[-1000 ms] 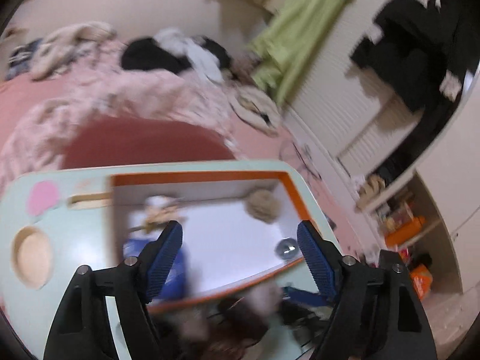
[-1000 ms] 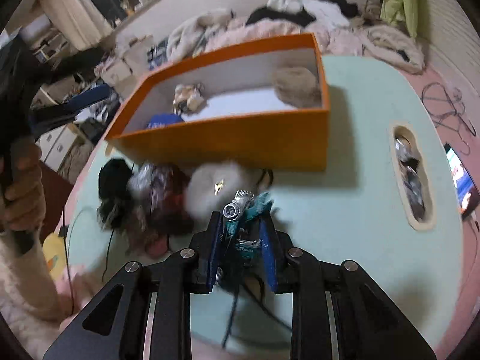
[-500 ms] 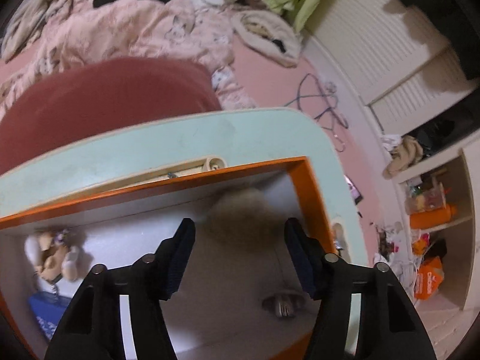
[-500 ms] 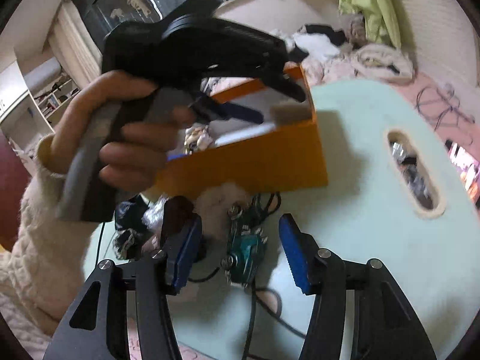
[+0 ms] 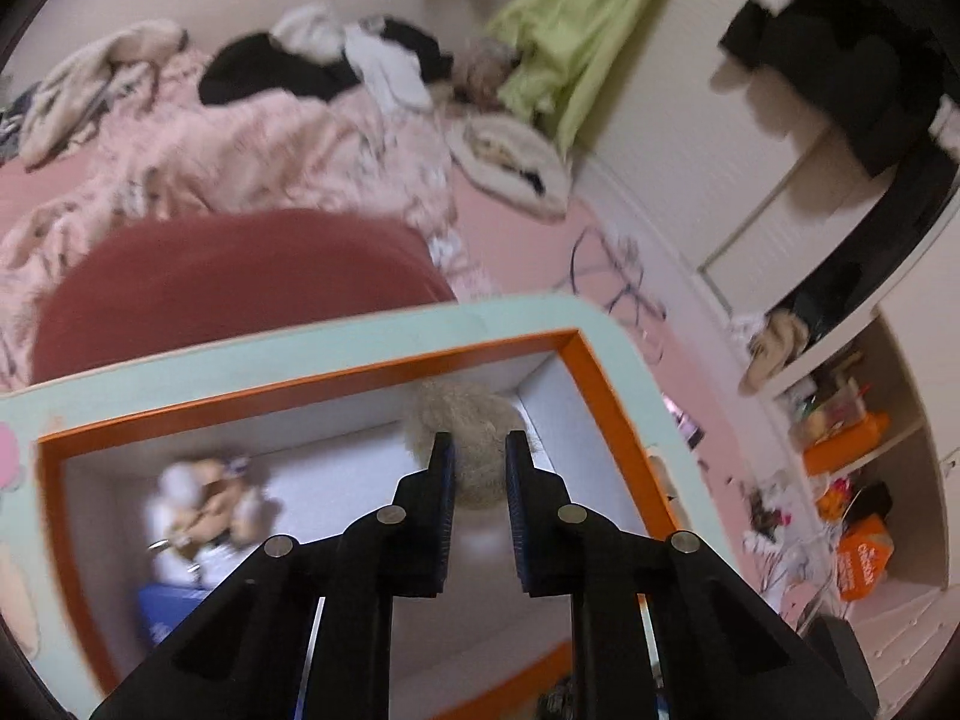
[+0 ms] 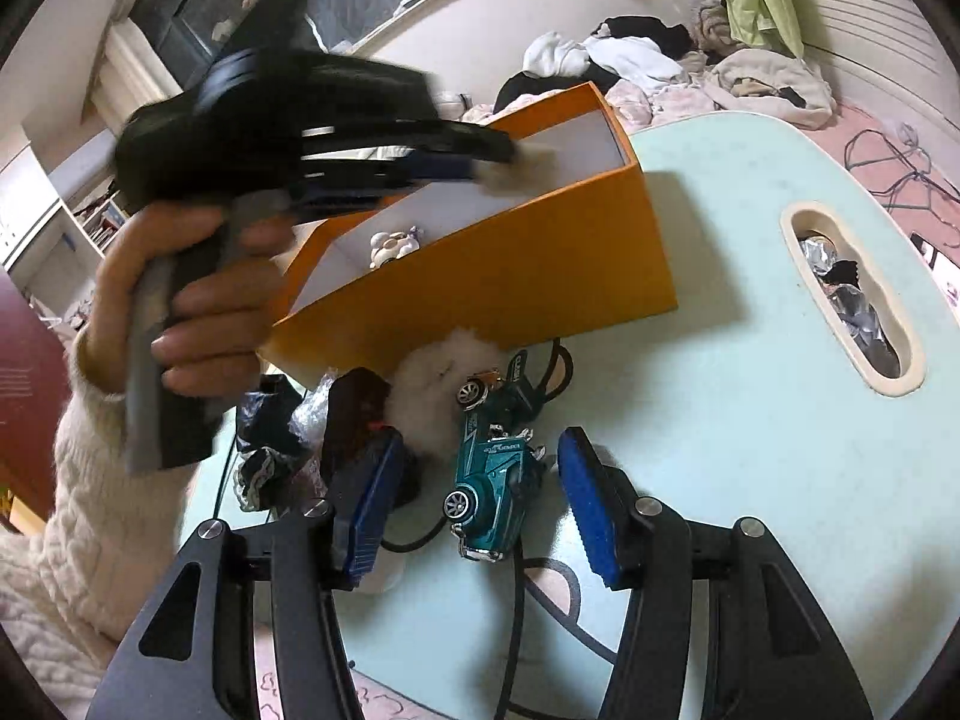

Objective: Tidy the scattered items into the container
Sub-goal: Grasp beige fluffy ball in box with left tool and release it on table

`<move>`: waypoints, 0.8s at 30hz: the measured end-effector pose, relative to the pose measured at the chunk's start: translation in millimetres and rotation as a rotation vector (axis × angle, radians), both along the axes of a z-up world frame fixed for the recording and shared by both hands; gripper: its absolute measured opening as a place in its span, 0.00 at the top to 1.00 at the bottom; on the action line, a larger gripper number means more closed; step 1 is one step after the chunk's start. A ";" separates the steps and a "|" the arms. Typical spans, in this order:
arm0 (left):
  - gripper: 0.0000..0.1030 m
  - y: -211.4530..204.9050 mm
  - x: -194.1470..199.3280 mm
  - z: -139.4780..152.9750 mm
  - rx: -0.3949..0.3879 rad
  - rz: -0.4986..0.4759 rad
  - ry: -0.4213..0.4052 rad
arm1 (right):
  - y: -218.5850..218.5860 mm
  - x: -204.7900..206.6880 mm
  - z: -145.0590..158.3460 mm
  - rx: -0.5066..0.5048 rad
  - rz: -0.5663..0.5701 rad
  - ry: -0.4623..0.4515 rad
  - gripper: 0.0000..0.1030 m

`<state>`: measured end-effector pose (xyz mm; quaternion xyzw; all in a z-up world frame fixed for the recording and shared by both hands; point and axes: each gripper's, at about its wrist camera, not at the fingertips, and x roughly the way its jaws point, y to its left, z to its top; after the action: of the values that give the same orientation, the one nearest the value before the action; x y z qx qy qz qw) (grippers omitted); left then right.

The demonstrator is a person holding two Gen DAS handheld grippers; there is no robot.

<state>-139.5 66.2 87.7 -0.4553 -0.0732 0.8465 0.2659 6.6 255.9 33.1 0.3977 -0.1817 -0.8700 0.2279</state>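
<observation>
Right wrist view: right gripper (image 6: 474,516) has opened (toy car (image 6: 492,474) dropped on the desk (image 6: 720,420), outside the orange box (image 6: 540,276)); left gripper (image 5: 477,480) just closed on the beige pompom (image 5: 474,426), seemingly repositioning it.

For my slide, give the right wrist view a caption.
Open right gripper straddles a teal toy car beside the orange box.

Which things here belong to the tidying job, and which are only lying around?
Job: orange box, teal toy car, white fluffy ball, beige pompom, plush keychain.

Lying around: clothes on the bed, green garment, wire hangers.
</observation>
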 end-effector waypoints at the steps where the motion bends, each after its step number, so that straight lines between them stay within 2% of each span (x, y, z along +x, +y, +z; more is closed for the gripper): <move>1: 0.85 -4.0 1.8 2.7 0.004 0.002 0.004 | -0.6 0.2 0.3 0.002 -0.001 0.001 0.47; 2: 0.81 -6.1 1.4 4.1 0.004 0.000 -0.005 | -0.4 0.3 -0.1 0.004 -0.001 0.002 0.47; 3: 0.67 -7.4 -2.1 2.5 0.001 0.007 -0.040 | -0.7 0.5 0.0 0.004 -0.001 0.001 0.47; 5: 0.50 -7.4 -9.9 0.8 0.008 0.016 -0.075 | -1.0 0.1 -0.1 0.003 -0.001 0.001 0.47; 9: 0.46 0.0 -24.7 -9.0 -0.061 0.040 -0.111 | -1.6 5.4 2.8 0.006 -0.008 0.009 0.47; 12: 0.46 -5.4 -29.3 -19.5 -0.059 0.060 -0.149 | -0.9 6.3 2.8 0.002 -0.008 0.007 0.47; 14: 0.46 -3.9 -28.7 -25.8 -0.107 0.061 -0.157 | 0.1 5.6 1.4 -0.005 -0.008 0.001 0.47; 18: 0.46 10.5 -27.1 -44.9 -0.205 -0.010 -0.187 | 1.7 3.3 0.4 -0.011 -0.008 -0.004 0.47; 20: 0.46 20.3 -21.1 -45.7 -0.262 -0.046 -0.164 | 0.1 2.4 0.9 -0.010 -0.011 -0.004 0.47; 24: 0.46 20.4 -10.2 -39.8 -0.264 -0.070 -0.169 | 0.0 1.0 2.6 -0.008 -0.009 0.000 0.47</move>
<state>-149.7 86.6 48.0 -0.5582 0.0327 0.7977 0.2260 7.6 255.9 35.7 0.3961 -0.1869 -0.8702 0.2257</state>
